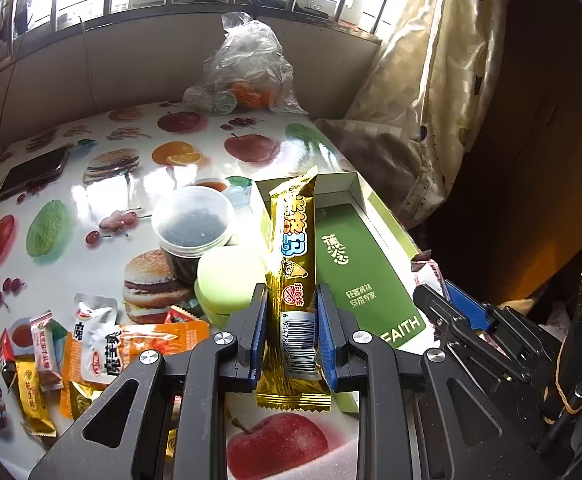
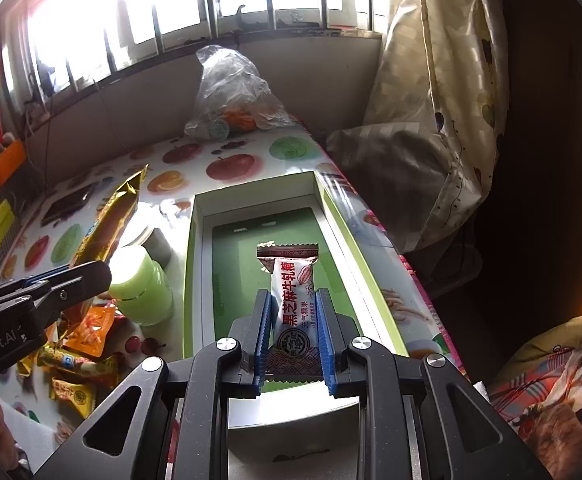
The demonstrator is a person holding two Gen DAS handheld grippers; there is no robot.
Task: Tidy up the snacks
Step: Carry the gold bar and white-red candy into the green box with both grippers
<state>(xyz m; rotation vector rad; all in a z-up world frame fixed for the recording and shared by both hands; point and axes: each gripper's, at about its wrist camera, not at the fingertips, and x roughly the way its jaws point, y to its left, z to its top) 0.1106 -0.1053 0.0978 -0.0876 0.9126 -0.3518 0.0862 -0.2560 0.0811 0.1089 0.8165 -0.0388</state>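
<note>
My left gripper (image 1: pixel 291 300) is shut on a long gold snack bar (image 1: pixel 295 280), held upright above the table's near edge, just left of the open green box (image 1: pixel 355 248). The gold bar also shows in the right wrist view (image 2: pixel 109 220), with the left gripper (image 2: pixel 71 276) under it. My right gripper (image 2: pixel 293 304) is shut on a white nougat candy packet (image 2: pixel 293 304) and holds it over the inside of the green box (image 2: pixel 199 280). The right gripper also shows in the left wrist view (image 1: pixel 447 300), at the box's right side. Several loose snack packets (image 1: pixel 103 352) lie on the table at lower left.
A lidded plastic tub (image 1: pixel 193 224) and a pale green jar (image 1: pixel 227 280) stand left of the box. A phone (image 1: pixel 33 174) lies at far left. A clear plastic bag (image 1: pixel 247 68) with fruit sits at the back by the window. A curtain (image 1: pixel 431 80) hangs at right.
</note>
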